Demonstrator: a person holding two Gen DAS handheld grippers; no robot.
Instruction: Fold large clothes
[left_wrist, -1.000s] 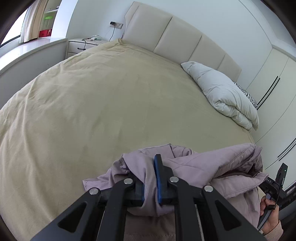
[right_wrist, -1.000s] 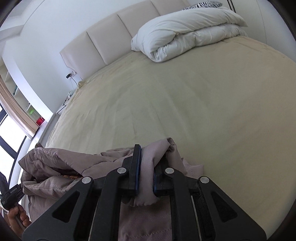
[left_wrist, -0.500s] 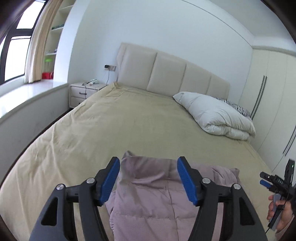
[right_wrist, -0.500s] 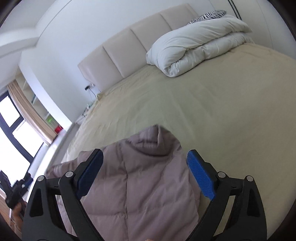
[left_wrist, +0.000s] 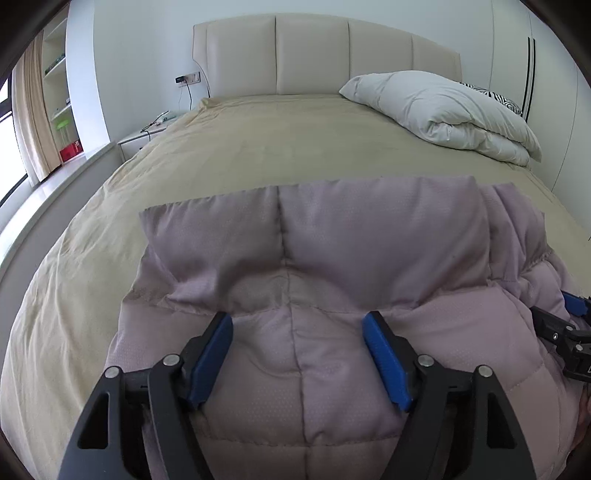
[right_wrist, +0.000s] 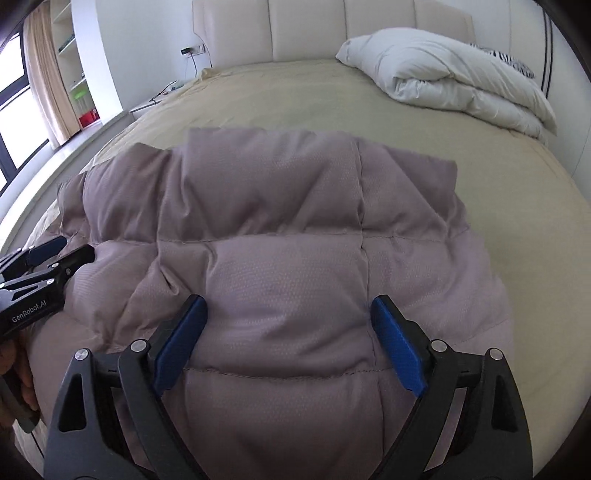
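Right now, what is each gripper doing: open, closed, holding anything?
Left gripper: open, jaws spread over the mauve padded jacket, gripping nothing.
Right gripper: open, jaws spread over the same jacket, gripping nothing.

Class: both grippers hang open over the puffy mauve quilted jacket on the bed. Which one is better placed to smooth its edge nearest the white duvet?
Probably the right gripper: the puffy mauve quilted jacket ends just to its right, the folded white duvet's side. The left gripper sits farther across.

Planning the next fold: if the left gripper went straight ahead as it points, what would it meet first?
Probably the jacket: the open left gripper sits just above its quilted back, collar ahead. Beyond lies the bed. Clearance is unclear.
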